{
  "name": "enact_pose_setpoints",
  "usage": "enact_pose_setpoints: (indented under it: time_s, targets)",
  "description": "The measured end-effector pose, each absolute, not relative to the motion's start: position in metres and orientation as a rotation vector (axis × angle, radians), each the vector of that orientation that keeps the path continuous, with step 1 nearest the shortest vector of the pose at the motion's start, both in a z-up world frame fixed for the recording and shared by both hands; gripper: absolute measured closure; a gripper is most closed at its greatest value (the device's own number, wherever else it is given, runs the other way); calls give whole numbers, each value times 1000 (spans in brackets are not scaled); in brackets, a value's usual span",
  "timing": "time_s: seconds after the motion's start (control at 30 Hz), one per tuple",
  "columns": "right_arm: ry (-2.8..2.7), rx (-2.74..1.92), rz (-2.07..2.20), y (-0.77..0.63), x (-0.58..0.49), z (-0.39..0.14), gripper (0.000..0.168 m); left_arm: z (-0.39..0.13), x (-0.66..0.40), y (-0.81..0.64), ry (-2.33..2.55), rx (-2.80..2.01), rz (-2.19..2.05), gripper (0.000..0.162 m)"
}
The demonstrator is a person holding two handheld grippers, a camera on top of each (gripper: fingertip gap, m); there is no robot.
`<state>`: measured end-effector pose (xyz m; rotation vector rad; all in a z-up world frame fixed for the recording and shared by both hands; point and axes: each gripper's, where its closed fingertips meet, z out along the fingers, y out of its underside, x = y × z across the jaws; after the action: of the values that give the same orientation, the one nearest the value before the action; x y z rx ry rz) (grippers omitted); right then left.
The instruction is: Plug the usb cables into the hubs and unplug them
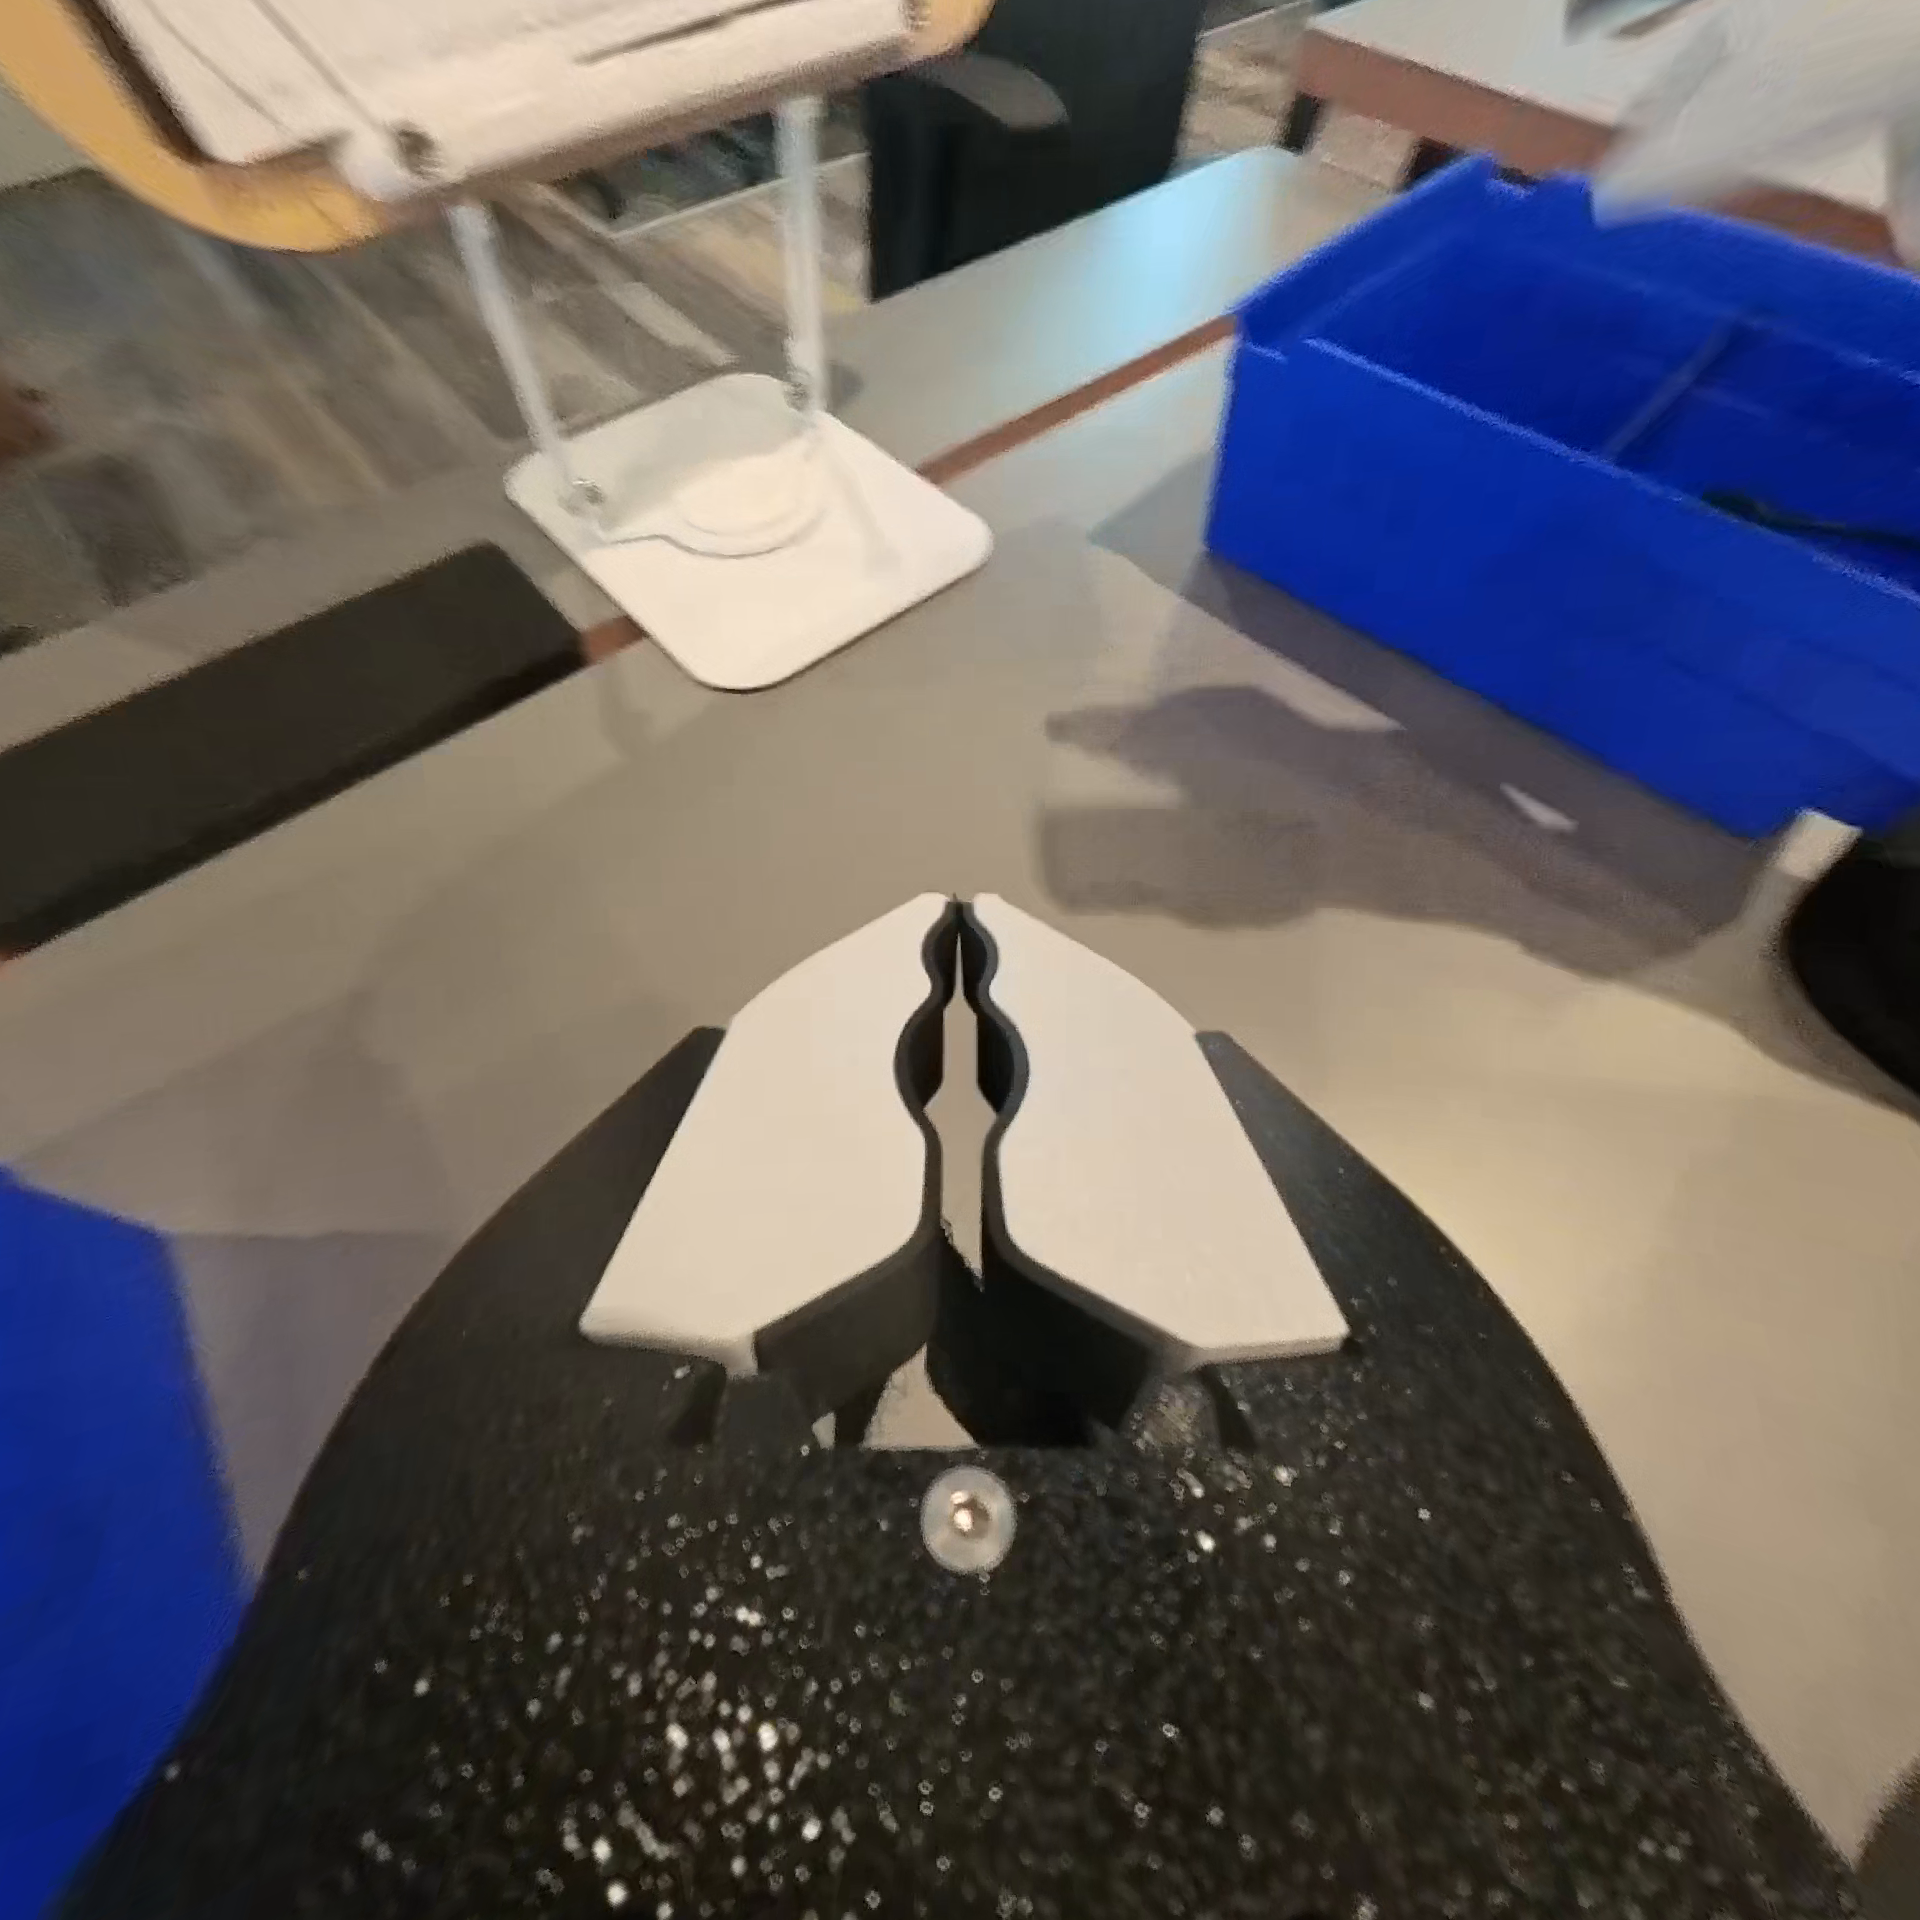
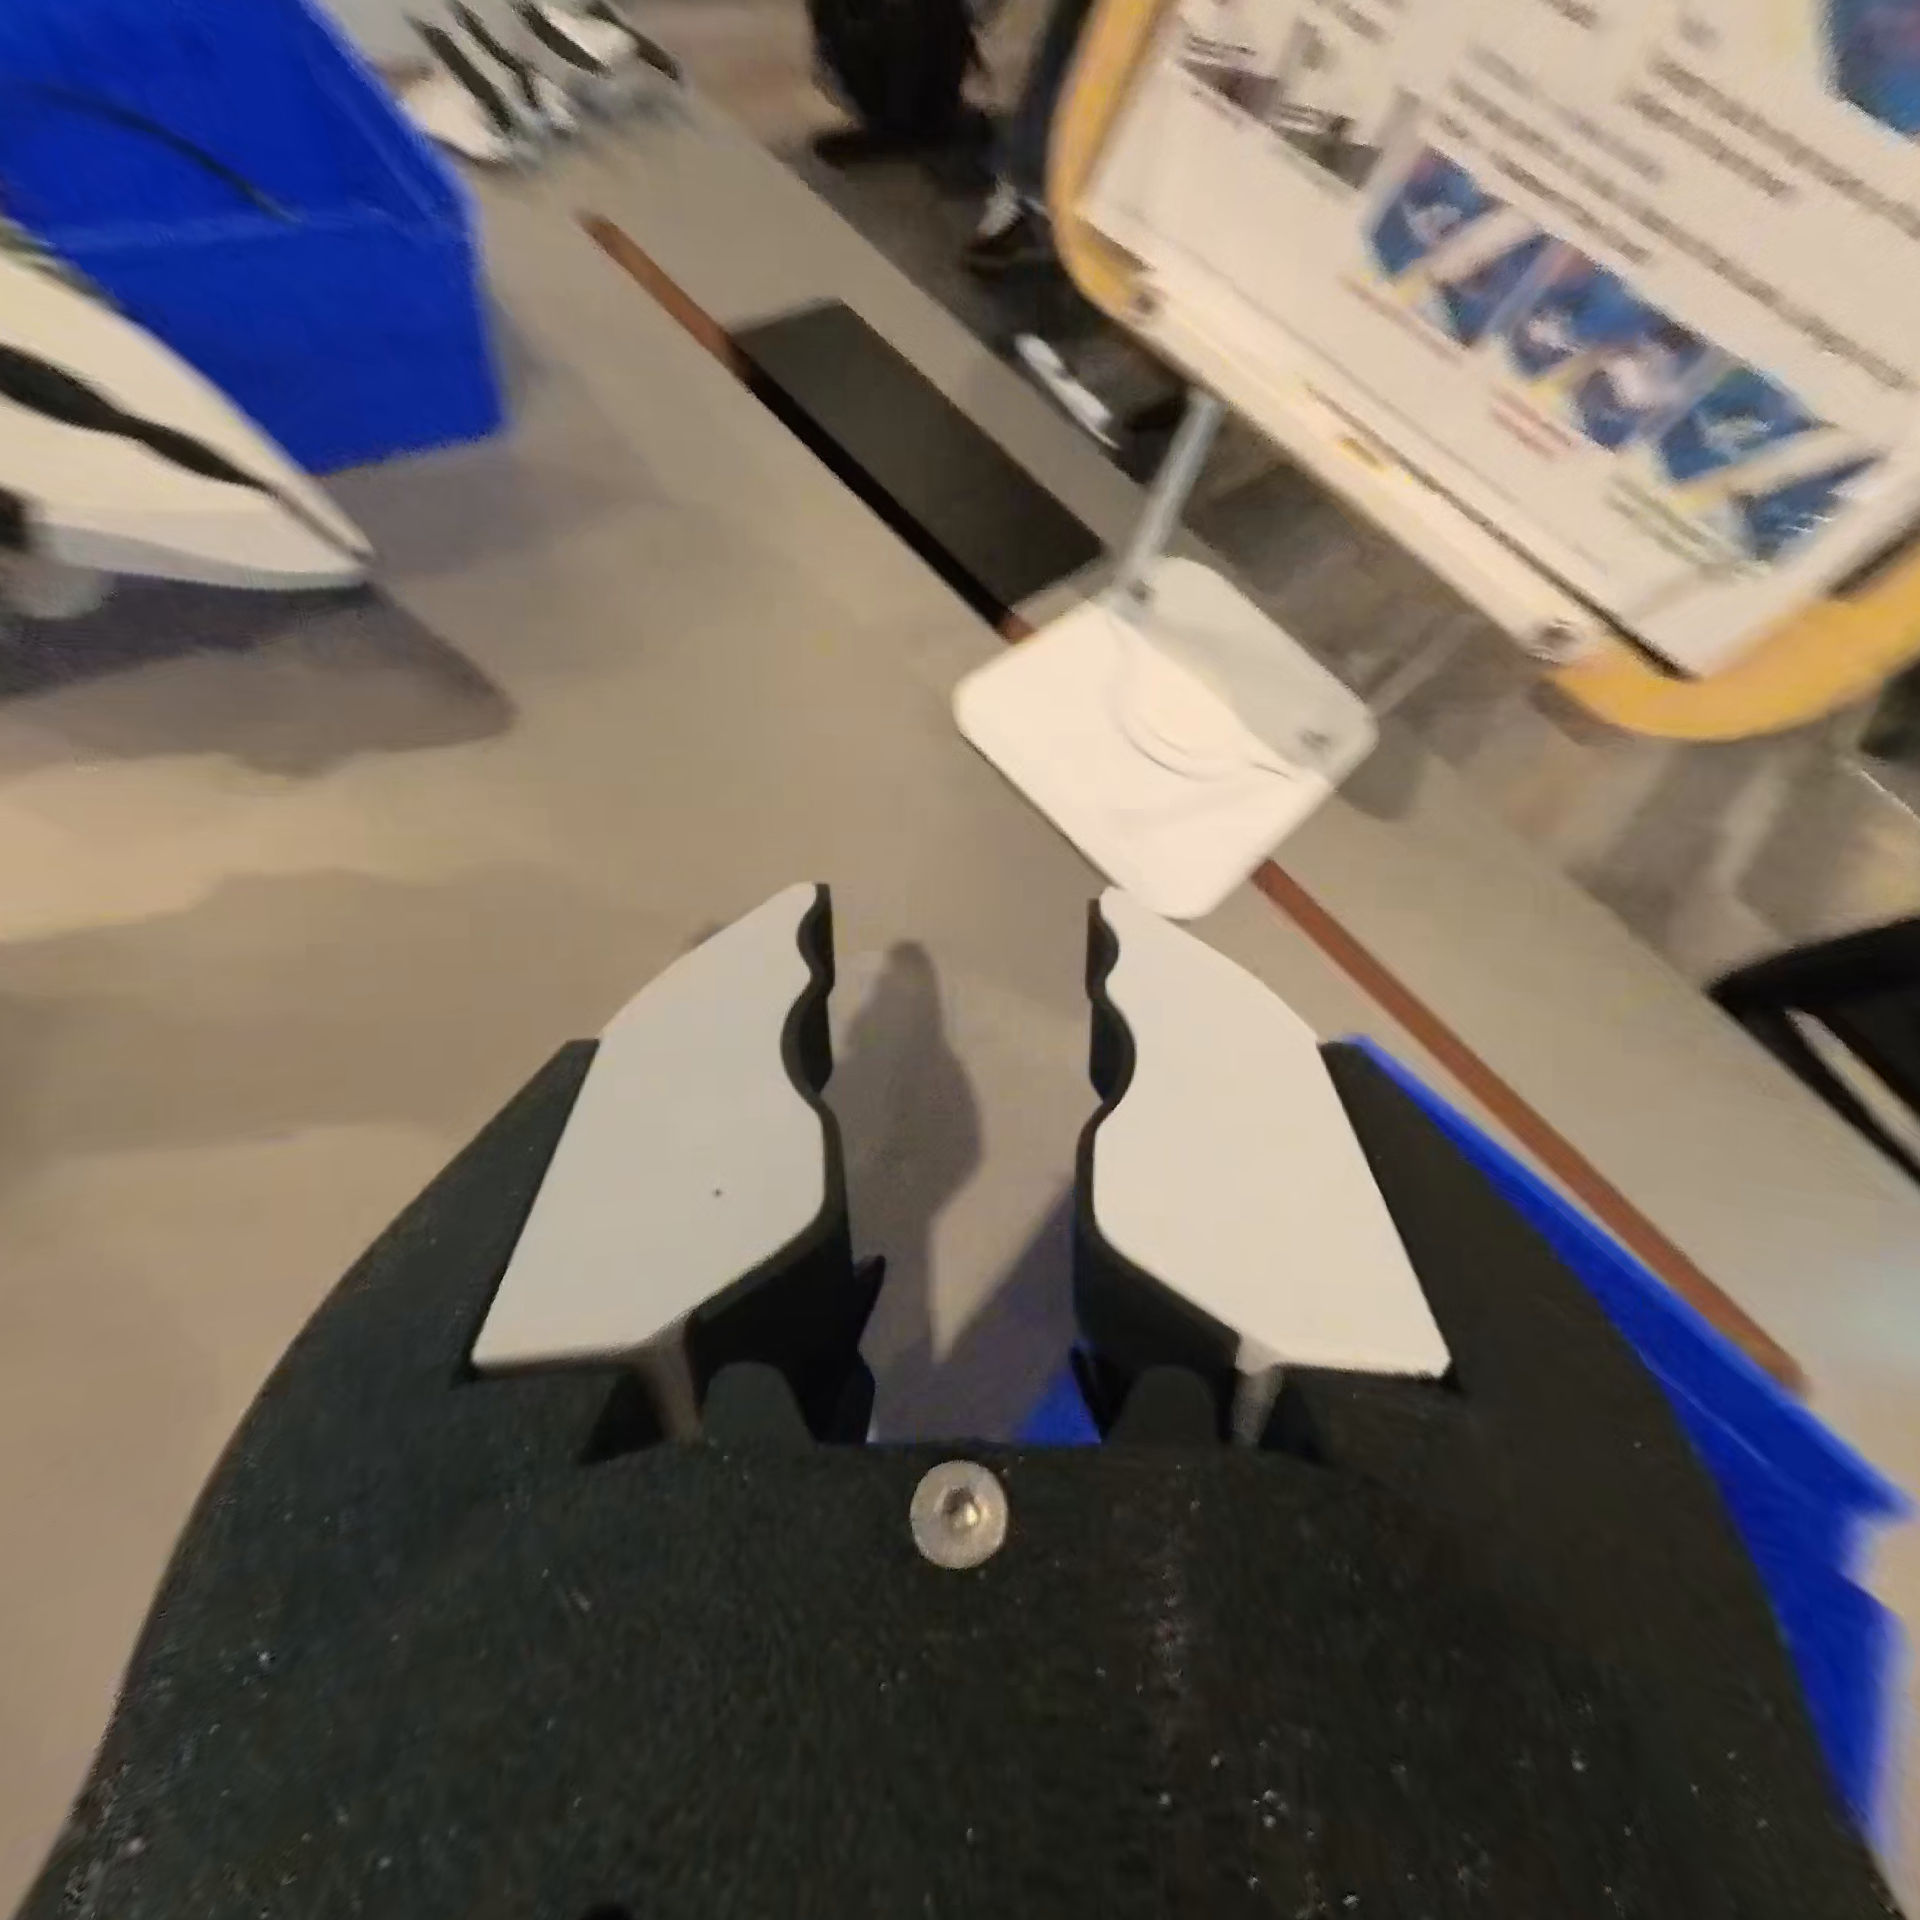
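No USB hub shows in either view. A thin dark thing (image 1: 1787, 514), perhaps a cable, lies inside the blue bin (image 1: 1507, 582) at the right of the left wrist view; it is too blurred to tell. My left gripper (image 1: 961, 906) is shut and empty, held above the grey table (image 1: 727, 935). My right gripper (image 2: 961, 920) is open and empty above the same table (image 2: 312, 987). The left gripper also shows at the left edge of the right wrist view (image 2: 343, 545), in front of a blue bin (image 2: 239, 208).
A white sign stand base (image 1: 748, 540) (image 2: 1164, 748) stands at the table's far edge, with its yellow-framed sign (image 2: 1507, 312) overhead. A black panel (image 1: 260, 717) (image 2: 914, 457) lies beside it. Another blue bin (image 2: 1662, 1403) sits close on the right. People's legs stand beyond. There is about 20 cm between the tips of the two grippers.
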<state>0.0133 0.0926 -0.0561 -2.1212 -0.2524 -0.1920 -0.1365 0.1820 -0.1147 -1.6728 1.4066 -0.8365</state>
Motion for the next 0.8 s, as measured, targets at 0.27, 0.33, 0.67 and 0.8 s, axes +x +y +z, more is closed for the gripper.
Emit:
enact_pose_setpoints:
  time_s: [0.27, 0.33, 0.67, 0.8]
  targets:
    - [-287, -1987, 176, 138, -76, -124, 123, -126, -157, 208, 1312, -1759, -827, 162]
    - [-285, -1953, 103, 146, -73, -143, 121, -131, -165, 213, 1281, -1779, -831, 162]
    - [-161, -1762, -16, 149, -58, -166, 124, -137, -186, 224, 1194, -1780, -778, 162]
    - [-181, -1740, -7, 148, -63, -163, 124, -118, -205, 218, 1207, -1705, -740, 154]
